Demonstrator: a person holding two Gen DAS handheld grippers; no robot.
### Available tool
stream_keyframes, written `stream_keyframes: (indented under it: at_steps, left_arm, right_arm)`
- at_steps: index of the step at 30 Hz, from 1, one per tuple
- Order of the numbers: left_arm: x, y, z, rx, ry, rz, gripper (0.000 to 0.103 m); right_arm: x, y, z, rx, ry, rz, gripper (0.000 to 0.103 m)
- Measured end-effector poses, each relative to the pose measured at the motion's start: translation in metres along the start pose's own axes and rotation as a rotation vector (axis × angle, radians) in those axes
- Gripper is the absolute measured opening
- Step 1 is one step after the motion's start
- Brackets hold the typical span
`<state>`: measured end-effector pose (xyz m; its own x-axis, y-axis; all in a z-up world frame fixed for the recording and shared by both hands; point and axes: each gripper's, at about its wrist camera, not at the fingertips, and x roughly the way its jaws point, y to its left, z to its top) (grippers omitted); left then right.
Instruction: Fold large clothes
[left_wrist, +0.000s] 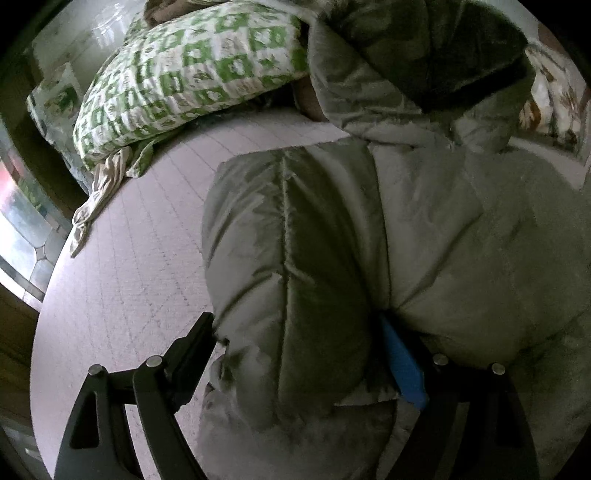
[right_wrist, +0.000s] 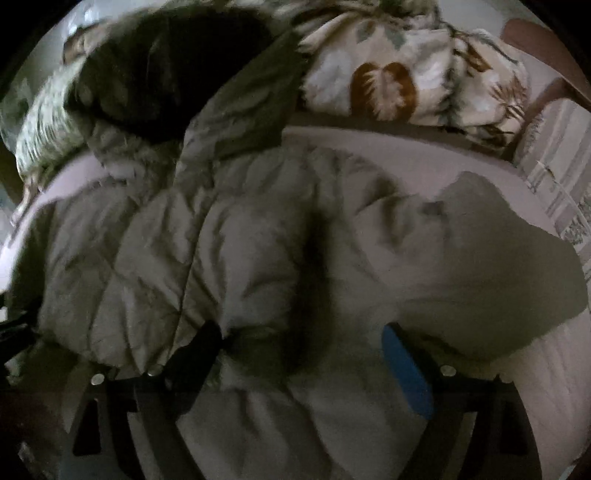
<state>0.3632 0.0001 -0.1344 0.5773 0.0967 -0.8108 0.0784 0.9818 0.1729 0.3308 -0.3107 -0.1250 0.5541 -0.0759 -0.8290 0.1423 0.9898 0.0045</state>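
Note:
A large grey-green puffer jacket (left_wrist: 424, 229) lies on a bed with a pale quilted sheet (left_wrist: 140, 258). Its dark-lined hood (left_wrist: 443, 55) points to the far side. My left gripper (left_wrist: 299, 332) stands wide apart around a padded fold of the jacket (left_wrist: 295, 258), its fingers on either side of it. My right gripper (right_wrist: 303, 339) stands wide apart around a bunched part of the jacket (right_wrist: 258, 240) in the same way. Whether the fingers press on the cloth is hard to tell.
A green-and-white checked pillow (left_wrist: 184, 70) lies at the far left with a beige cloth (left_wrist: 99, 192) beside it. A leaf-print blanket (right_wrist: 413, 77) lies at the far right. The bed's left edge (left_wrist: 48, 295) borders a tiled floor.

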Motion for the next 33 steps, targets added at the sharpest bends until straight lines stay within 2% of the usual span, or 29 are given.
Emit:
stream_keyframes:
  at_steps: [4,9,13,18,21,24,29,33]
  left_arm:
    - [-0.027,0.012,-0.008,-0.073,-0.036,0.011,0.087]
    - [-0.074,0.016,-0.039,-0.103,-0.103,-0.023,0.087]
    - [-0.096,0.011,-0.070,-0.125,-0.103,-0.048,0.087]
    - [-0.110,0.008,-0.103,-0.185,-0.092,-0.035,0.087]
    - [-0.108,0.004,-0.110,-0.202,-0.063,-0.032,0.087]
    - [-0.105,-0.004,-0.104,-0.182,-0.050,0.002,0.087]
    - [-0.105,-0.015,-0.098,-0.167,-0.058,0.012,0.087]
    - [-0.099,-0.031,-0.091,-0.127,-0.051,0.021,0.087]
  right_arm:
    - [-0.030,-0.055,-0.007,0.080,-0.039,-0.004,0.090]
    - [-0.054,-0.151,-0.022,0.205,-0.036,-0.093,0.090]
    - [-0.053,-0.229,-0.042,0.345,0.000,-0.116,0.090]
    - [-0.036,-0.319,-0.077,0.546,0.046,-0.118,0.090]
    - [-0.025,-0.357,-0.085,0.630,0.083,-0.119,0.090]
    - [-0.018,-0.383,-0.079,0.662,0.078,-0.137,0.090]
    - [0.005,-0.424,-0.061,0.798,0.039,-0.113,0.092]
    - [0.015,-0.433,-0.042,0.866,-0.030,-0.108,0.092]
